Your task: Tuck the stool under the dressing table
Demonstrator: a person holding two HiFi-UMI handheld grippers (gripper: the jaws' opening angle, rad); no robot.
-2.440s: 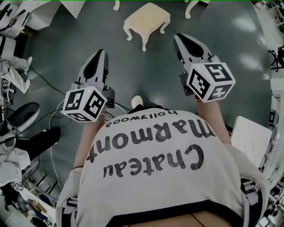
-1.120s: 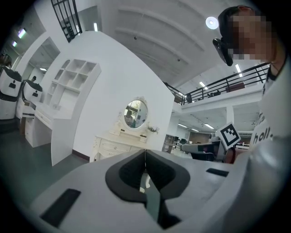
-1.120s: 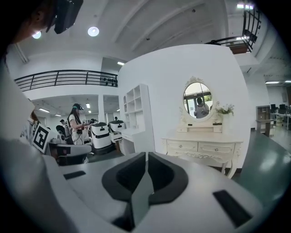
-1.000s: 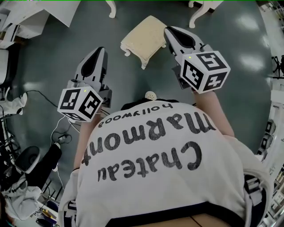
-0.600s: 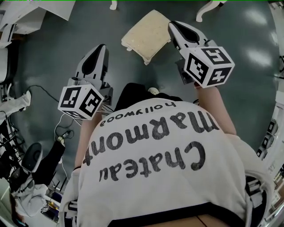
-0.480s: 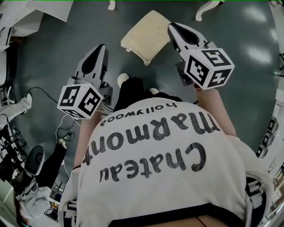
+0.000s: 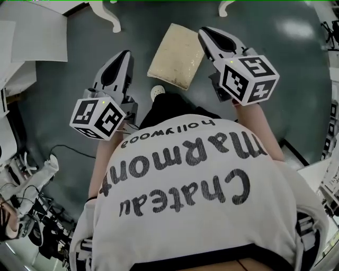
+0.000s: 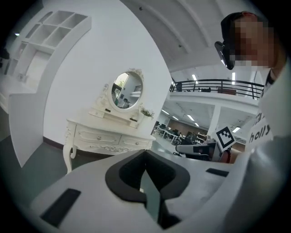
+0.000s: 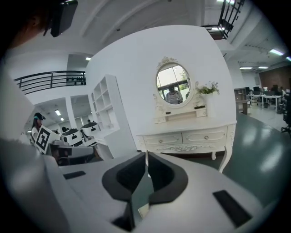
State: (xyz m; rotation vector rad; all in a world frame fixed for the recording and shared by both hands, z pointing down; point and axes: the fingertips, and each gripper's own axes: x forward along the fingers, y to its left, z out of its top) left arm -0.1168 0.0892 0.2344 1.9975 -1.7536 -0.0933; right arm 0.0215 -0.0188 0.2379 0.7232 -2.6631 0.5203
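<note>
Holding both grippers out ahead of my chest, pointed forward and tipped a little down, marker cubes toward me. Left gripper (image 7: 125, 55) sits nearer my body; right gripper (image 7: 204, 33) reaches further ahead. Left fingers (image 8: 136, 169) are pressed together with nothing between them. Right fingers (image 9: 160, 172) are the same: only a thin slit, nothing gripped.

Counts: two grippers, one stool (image 7: 176, 55), one dressing table (image 9: 186, 136), one oval mirror (image 9: 173, 84) on it, two curved table legs (image 7: 106, 16) seen from the head view, one shoe toe (image 7: 157, 92).

The stool stands on the floor (image 7: 79, 90) between my two pairs of fingertips, just beside the right ones and a bit apart from the left. I can't tell whether the right fingers touch it. From above only its cream cushion shows. The dressing table is straight ahead of both fingers, beyond the stool, against a white wall. A white shelf unit (image 9: 104, 109) stands left of it from the right fingers.

Versus the earlier frames: the stool was well ahead of the fingertips with its legs showing, and now it is level with them. The table legs have come into the top of the head view. Both pairs of fingers stay closed.
</note>
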